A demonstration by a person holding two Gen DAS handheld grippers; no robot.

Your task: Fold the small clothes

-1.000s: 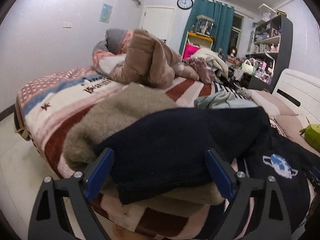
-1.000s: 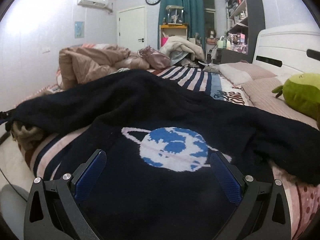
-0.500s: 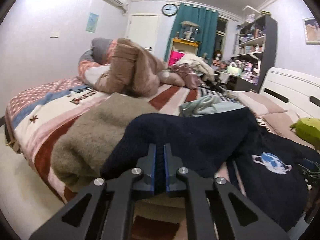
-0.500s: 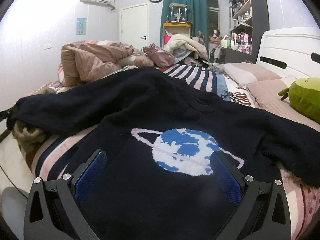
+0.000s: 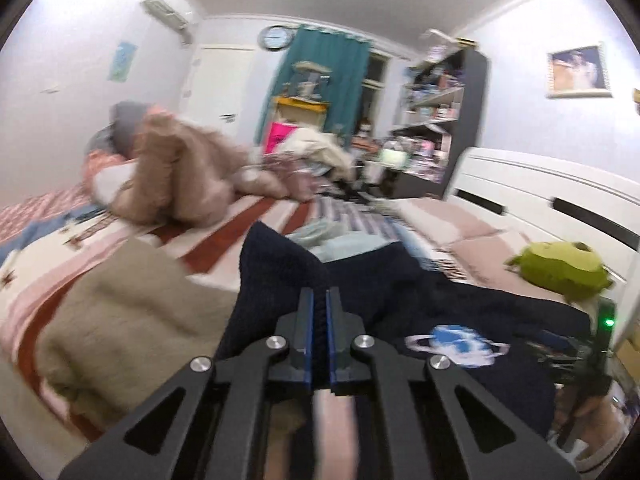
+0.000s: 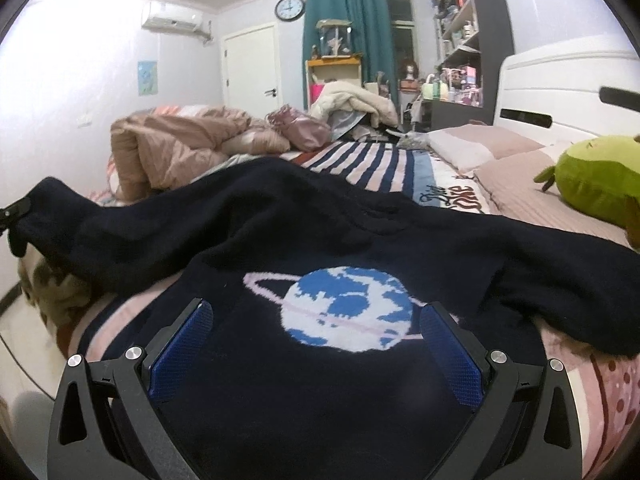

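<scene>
Sweater: a navy knit (image 6: 304, 216) with a blue planet on its chest (image 6: 348, 308), lying front-up on the striped bed (image 6: 400, 168), body flat, one sleeve out toward each side.
Left gripper: (image 5: 319, 312) clamped tight on the end of one sleeve (image 5: 280, 264); that end stands up off the bed in a peak above the tan blanket (image 5: 132, 304).
Right gripper: (image 6: 316, 344) spread wide at the hem side of the sweater, the planet between its fingers, nothing in its grasp; whether the pads touch the knit I cannot tell.
Done: from where I stand, only the first grab; no crease shows anywhere in the body.
Left: that sleeve looks due to go across the chest, then the far sleeve (image 6: 560, 280) near the green plush (image 6: 596, 184), then the body fold.
Others: a pale blue garment (image 5: 340, 244) lies beyond, unfolded.
</scene>
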